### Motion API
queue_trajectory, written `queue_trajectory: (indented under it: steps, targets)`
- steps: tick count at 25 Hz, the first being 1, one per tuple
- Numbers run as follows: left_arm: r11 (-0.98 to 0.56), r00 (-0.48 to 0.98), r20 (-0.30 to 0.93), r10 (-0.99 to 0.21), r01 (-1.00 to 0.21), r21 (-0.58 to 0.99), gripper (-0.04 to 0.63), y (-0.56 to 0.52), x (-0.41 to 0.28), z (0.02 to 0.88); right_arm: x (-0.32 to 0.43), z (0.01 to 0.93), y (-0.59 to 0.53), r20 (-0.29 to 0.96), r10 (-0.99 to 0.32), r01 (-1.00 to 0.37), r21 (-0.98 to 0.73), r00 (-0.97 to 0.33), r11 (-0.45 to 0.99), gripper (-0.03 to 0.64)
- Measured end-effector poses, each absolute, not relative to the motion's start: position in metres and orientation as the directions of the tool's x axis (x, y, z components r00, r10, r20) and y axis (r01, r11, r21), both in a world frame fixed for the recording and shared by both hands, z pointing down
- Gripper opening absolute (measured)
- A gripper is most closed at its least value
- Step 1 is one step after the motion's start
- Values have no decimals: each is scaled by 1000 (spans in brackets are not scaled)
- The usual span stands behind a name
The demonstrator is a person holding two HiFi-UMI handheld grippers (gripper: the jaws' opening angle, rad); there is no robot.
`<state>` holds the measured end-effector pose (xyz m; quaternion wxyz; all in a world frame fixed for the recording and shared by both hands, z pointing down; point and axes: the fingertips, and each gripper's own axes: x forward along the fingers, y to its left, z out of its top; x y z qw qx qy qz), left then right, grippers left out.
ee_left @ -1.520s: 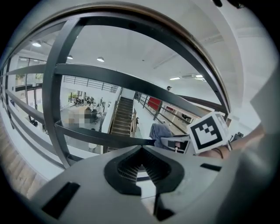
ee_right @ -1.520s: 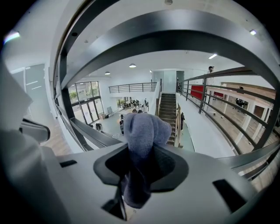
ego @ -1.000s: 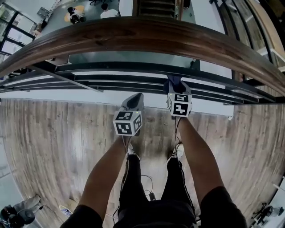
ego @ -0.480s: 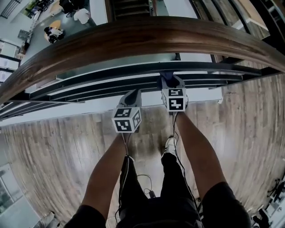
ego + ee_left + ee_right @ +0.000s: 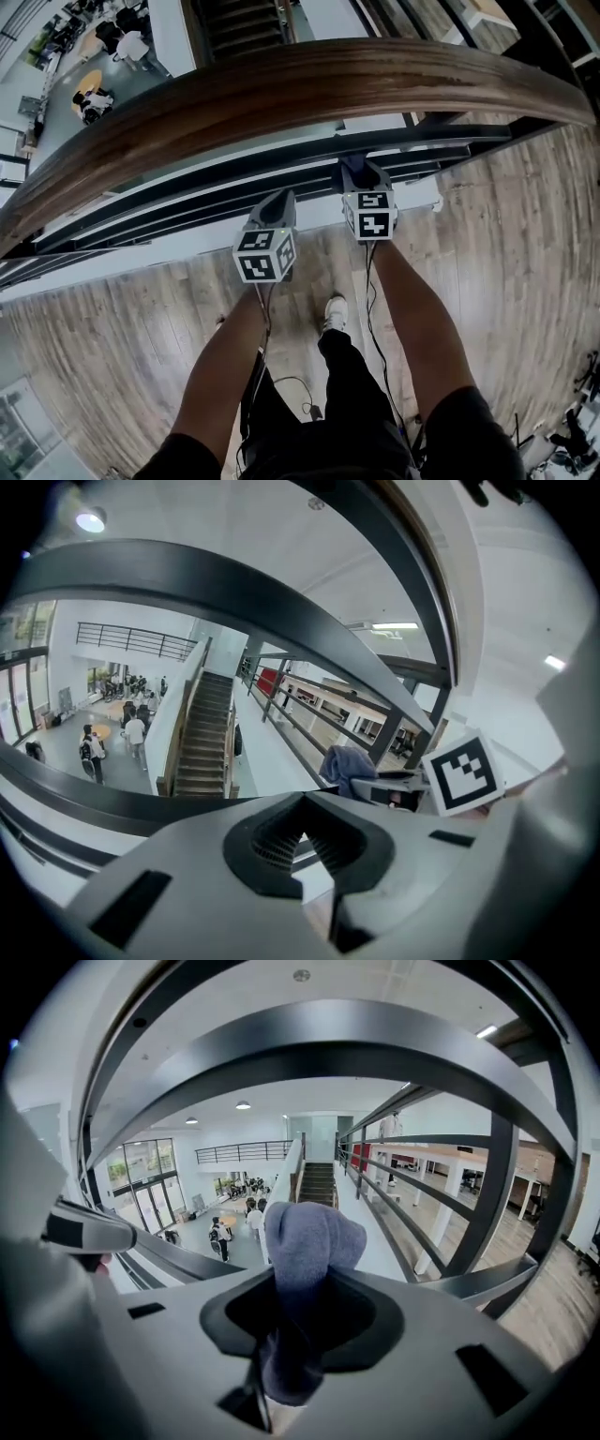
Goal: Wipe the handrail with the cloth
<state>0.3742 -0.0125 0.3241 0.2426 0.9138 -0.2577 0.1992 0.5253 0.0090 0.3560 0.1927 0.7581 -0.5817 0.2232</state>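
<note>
The brown wooden handrail (image 5: pixel 309 80) curves across the top of the head view. Both grippers hang below it, in front of the black metal bars, not touching the wood. My right gripper (image 5: pixel 360 173) is shut on a grey-blue cloth (image 5: pixel 352 167); in the right gripper view the cloth (image 5: pixel 307 1251) bulges out of the closed jaws of that gripper (image 5: pixel 281 1335). My left gripper (image 5: pixel 279 202) sits lower and to the left, shut with nothing in it (image 5: pixel 302 832). From the left gripper view I see the cloth (image 5: pixel 347 764) and the right gripper (image 5: pixel 398 791) beside it.
Black horizontal bars (image 5: pixel 281 173) run under the handrail, with a long drop beyond them to a lower floor with people (image 5: pixel 94 98) and a staircase (image 5: pixel 234 23). I stand on a wood-plank floor (image 5: pixel 122 328); a cable (image 5: pixel 291 384) trails by my legs.
The head view has swung, so the handrail now slopes up to the right. Both grippers stay under the rail in about the same spots, and one foot has stepped forward.
</note>
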Motion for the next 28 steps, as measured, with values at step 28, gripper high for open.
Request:
queue_trajectory:
  steps: [28]
  targets:
    - [-834,841,484,-241,-435,341,-2,70,541,350,827,355,150,560,-666,-863,214,493,-459,121]
